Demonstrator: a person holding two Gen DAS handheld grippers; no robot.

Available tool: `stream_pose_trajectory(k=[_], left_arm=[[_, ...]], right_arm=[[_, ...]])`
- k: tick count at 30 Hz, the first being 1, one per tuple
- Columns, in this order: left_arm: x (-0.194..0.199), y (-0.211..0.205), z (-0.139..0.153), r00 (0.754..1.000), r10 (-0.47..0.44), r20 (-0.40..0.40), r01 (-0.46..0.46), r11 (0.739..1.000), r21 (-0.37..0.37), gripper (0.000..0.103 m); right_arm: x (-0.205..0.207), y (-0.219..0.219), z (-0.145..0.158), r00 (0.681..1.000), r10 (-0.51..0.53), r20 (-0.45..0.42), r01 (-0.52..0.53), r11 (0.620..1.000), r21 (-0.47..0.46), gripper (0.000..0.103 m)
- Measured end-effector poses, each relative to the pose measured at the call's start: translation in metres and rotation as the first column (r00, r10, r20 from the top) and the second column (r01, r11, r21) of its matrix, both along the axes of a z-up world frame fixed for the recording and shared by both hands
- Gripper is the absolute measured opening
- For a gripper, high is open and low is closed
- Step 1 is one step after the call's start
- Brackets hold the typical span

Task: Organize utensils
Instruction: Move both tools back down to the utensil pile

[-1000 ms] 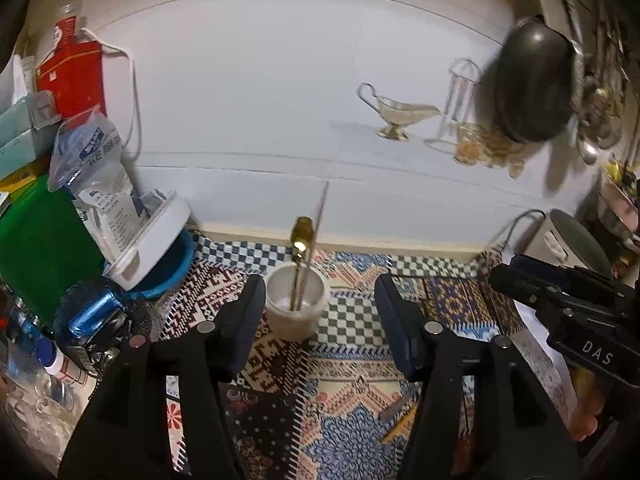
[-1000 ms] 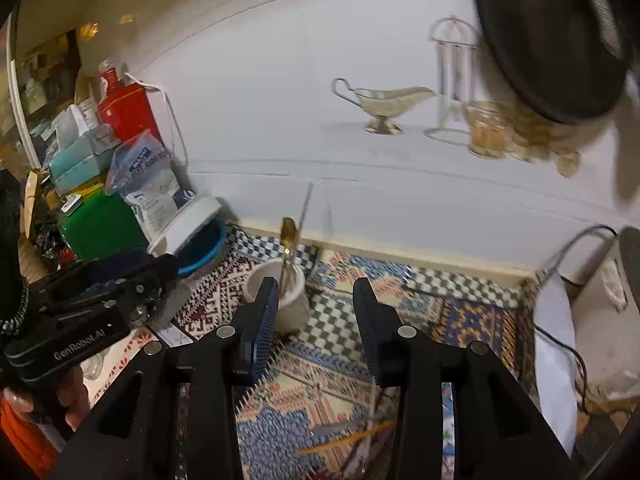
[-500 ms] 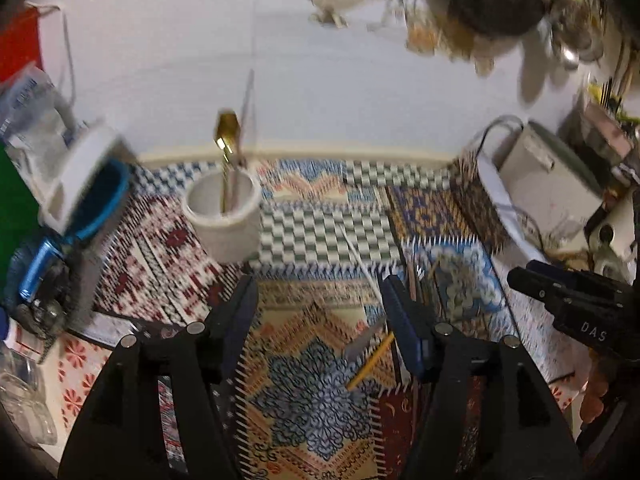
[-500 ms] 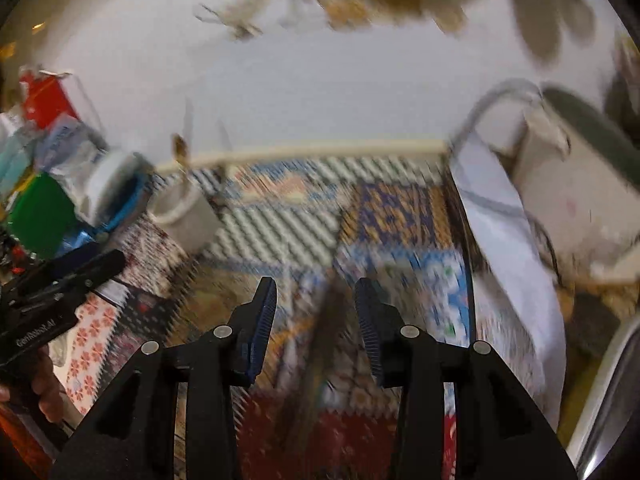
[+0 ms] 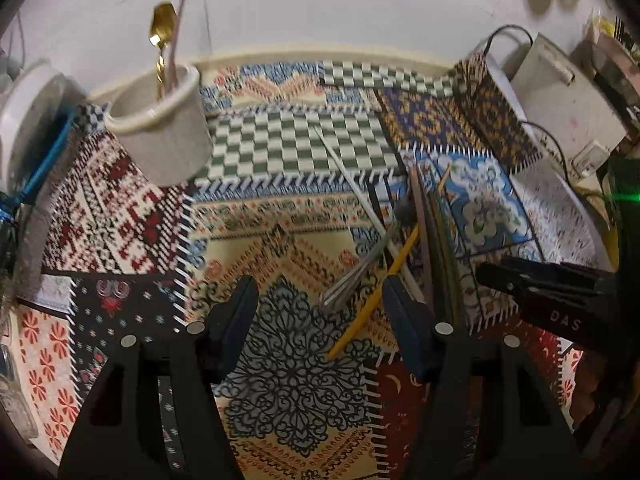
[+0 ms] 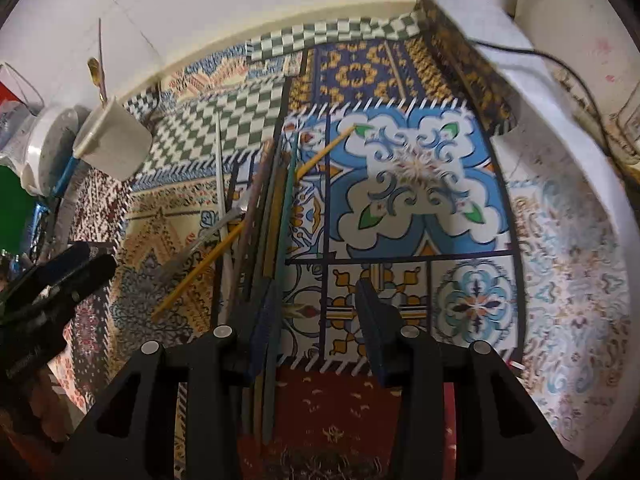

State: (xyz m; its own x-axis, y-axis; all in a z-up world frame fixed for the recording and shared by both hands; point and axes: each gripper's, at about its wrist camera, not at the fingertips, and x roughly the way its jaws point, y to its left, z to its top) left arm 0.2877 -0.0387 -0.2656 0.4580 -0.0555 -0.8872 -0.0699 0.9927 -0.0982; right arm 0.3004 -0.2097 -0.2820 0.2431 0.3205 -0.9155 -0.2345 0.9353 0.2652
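Left tongs (image 5: 320, 316): spread, empty, over the patterned cloth (image 5: 280, 360) on the counter. Right tongs (image 6: 316, 312): spread, empty, low over the blue tile print, left finger (image 6: 264, 320) just beside the utensil pile. Utensil pile (image 6: 260, 208): loose chopsticks lying on the cloth, among them a yellow stick (image 5: 376, 292), a white stick (image 5: 352, 176) and a green stick (image 6: 286, 208) (a metal piece lies crossed under them, kind unclear). Far left: white cup (image 5: 160, 128), upright, holding a gold spoon (image 5: 160, 36) and one thin stick. Far right: white appliance (image 5: 568, 92) with black cord.
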Motion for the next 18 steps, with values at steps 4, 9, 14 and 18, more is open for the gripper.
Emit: stream_pose_trajectory(k=[4, 9, 14, 18], left_arm=[[0.001, -0.008, -0.012, 0.998, -0.044, -0.040, 0.042, 0.998, -0.041, 0.057], [0.002, -0.021, -0.021, 0.994, -0.086, -0.066, 0.083, 0.995, -0.049, 0.043], [0.010, -0.024, -0.025, 0.991, -0.101, -0.084, 0.093, 0.991, -0.093, 0.027], [0.018, -0.028, -0.025, 0.990, -0.111, -0.087, 0.101, 0.989, -0.112, 0.021]], right_arm=[[0.004, 0.005, -0.013, 0.999, 0.009, -0.032, -0.009, 1.000, -0.001, 0.037], [0.012, 0.009, -0.015, 0.999, 0.026, -0.040, -0.025, 0.999, 0.023, 0.030], [0.022, 0.014, -0.013, 0.999, 0.035, -0.032, -0.034, 0.999, 0.040, 0.017], [0.029, 0.021, -0.017, 0.998, 0.040, -0.041, -0.038, 0.999, 0.028, 0.009]])
